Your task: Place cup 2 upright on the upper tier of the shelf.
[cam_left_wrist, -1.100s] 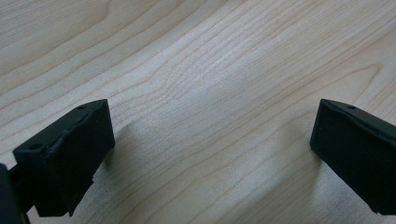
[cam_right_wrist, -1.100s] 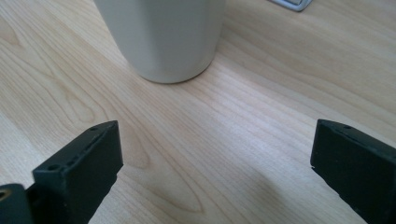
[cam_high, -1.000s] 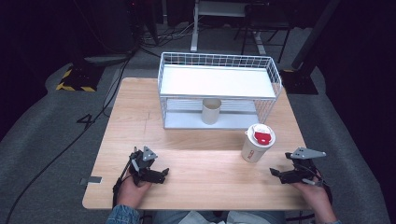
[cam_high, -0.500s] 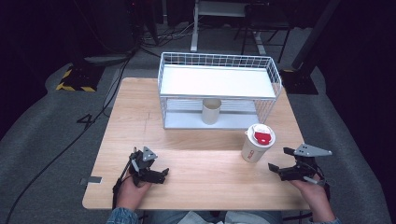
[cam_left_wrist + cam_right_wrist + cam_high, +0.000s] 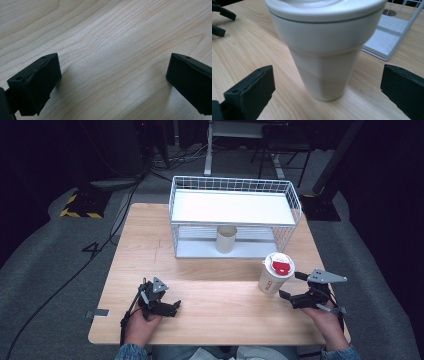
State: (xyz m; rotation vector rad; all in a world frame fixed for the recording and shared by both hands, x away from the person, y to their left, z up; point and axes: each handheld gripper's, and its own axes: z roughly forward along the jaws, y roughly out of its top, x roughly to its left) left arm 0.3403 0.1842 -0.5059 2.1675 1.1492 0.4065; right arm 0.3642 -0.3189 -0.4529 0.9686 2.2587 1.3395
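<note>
A white lidded cup [image 5: 276, 272] with a red label on its lid stands upright on the wooden table [image 5: 220, 320], right of centre. My right gripper [image 5: 292, 286] sits just right of the cup and points at it. Its jaws have just been opening and stand wide. In the right gripper view the cup [image 5: 324, 62] rises close ahead between the spread jaws of that gripper [image 5: 328, 83], and neither pad touches it. My left gripper [image 5: 170, 305] rests low at the front left of the table. In its own view the left gripper [image 5: 112, 82] is open over bare wood.
A white wire rack [image 5: 235, 215] with a shelf stands at the back of the table. A beige cup [image 5: 226, 238] stands under that shelf. The rack's corner [image 5: 392, 37] lies right of the white cup. Dark floor and cables surround the table.
My right gripper has lifted slightly and its jaws have spread wider. The white cup and my left gripper have stayed where they were.
</note>
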